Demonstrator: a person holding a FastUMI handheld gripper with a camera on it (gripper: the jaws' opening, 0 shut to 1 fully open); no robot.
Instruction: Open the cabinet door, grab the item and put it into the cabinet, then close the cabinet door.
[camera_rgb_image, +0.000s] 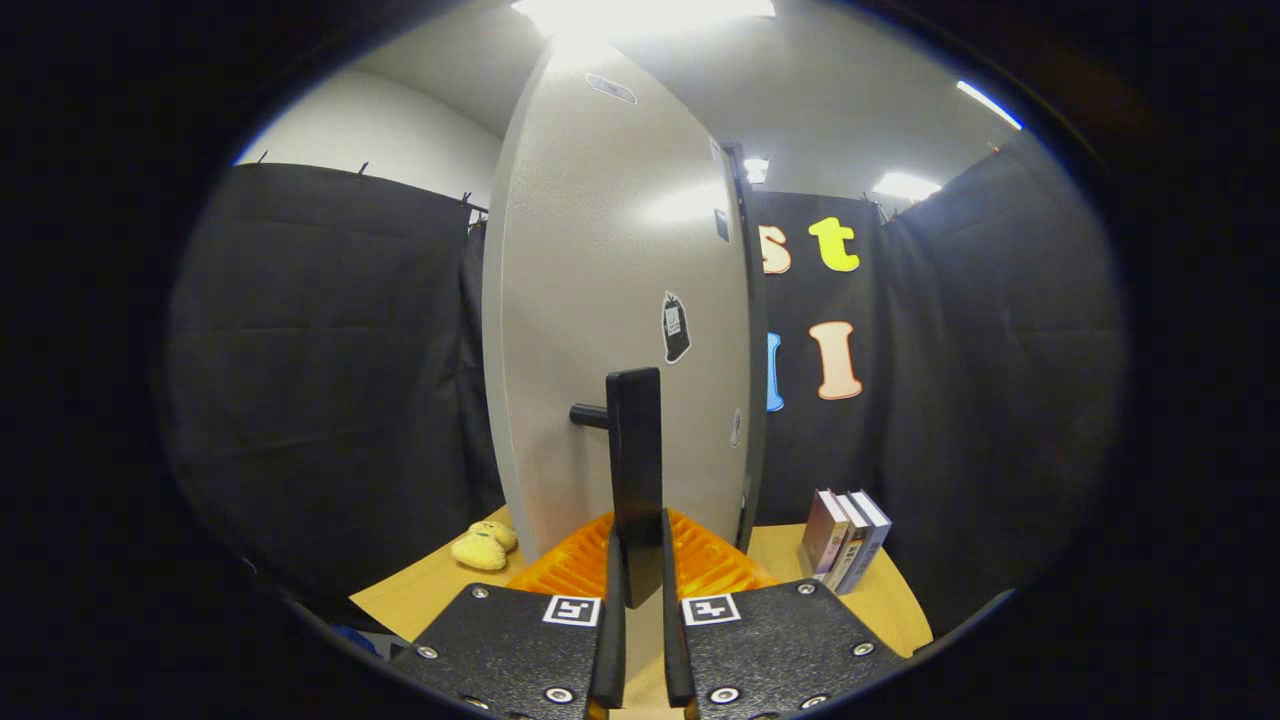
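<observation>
A tall light grey cabinet door (610, 320) stands right ahead of me, swung edge-on so its black edge (752, 350) shows on the right. Its black bar handle (636, 470) sticks out on a short post and runs down between my fingers. My gripper (640, 590) is shut on that handle, one finger pressing each side of the bar. A small yellow plush toy (485, 546) lies on the wooden table (420, 595) to the left of the door's foot.
Three books (845, 540) stand together on the table to the right of the door. Black cloth walls close the booth on the left, back and right. The table's front edge runs close beneath my fingers.
</observation>
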